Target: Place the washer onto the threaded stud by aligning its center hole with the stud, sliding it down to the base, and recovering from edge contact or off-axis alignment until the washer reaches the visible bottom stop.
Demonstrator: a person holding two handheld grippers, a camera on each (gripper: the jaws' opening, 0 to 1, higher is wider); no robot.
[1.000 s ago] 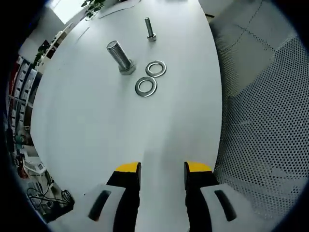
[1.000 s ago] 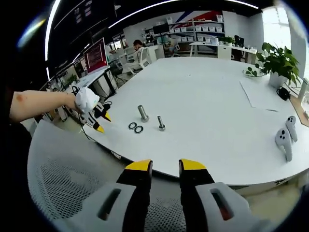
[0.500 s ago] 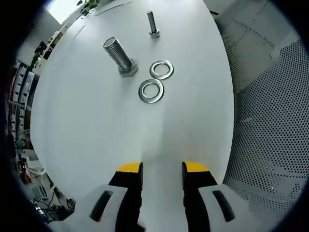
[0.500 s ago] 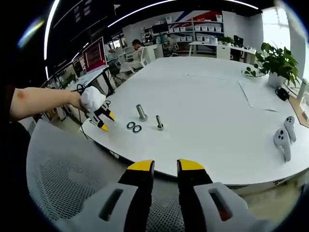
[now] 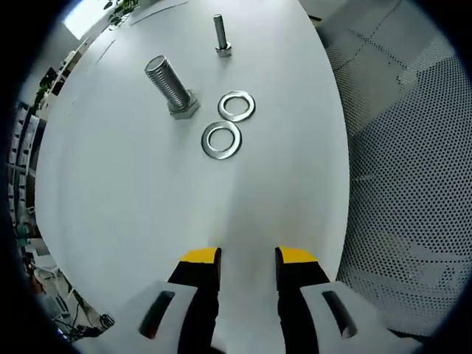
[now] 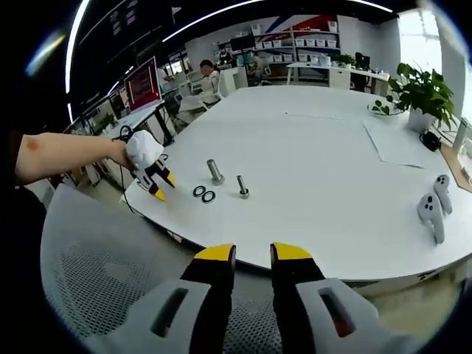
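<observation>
Progress so far is nil: nothing is threaded and you hold nothing. In the left gripper view your left claw (image 5: 248, 258) hangs over the white worktop (image 5: 133, 214) with its jaws a narrow gap apart and empty. At about 12 o'clock from it lie two washers flat on the worktop, the nearer washer (image 5: 222, 140) just beside the farther washer (image 5: 237, 106), their rims close or perhaps touching. At 11 o'clock from the nearer washer stands the thick threaded stud (image 5: 169, 85) on its hex head, bare down to its base. A thinner bolt (image 5: 220, 35) stands beyond, also bare.

In the right gripper view your right claw (image 6: 251, 254) sits well back over a perforated chair (image 6: 96, 287), jaws narrowly parted and empty.

Everything is left, I judge: pick up a washer, centre its hole over the stud, slide it down to the hex base.
</observation>
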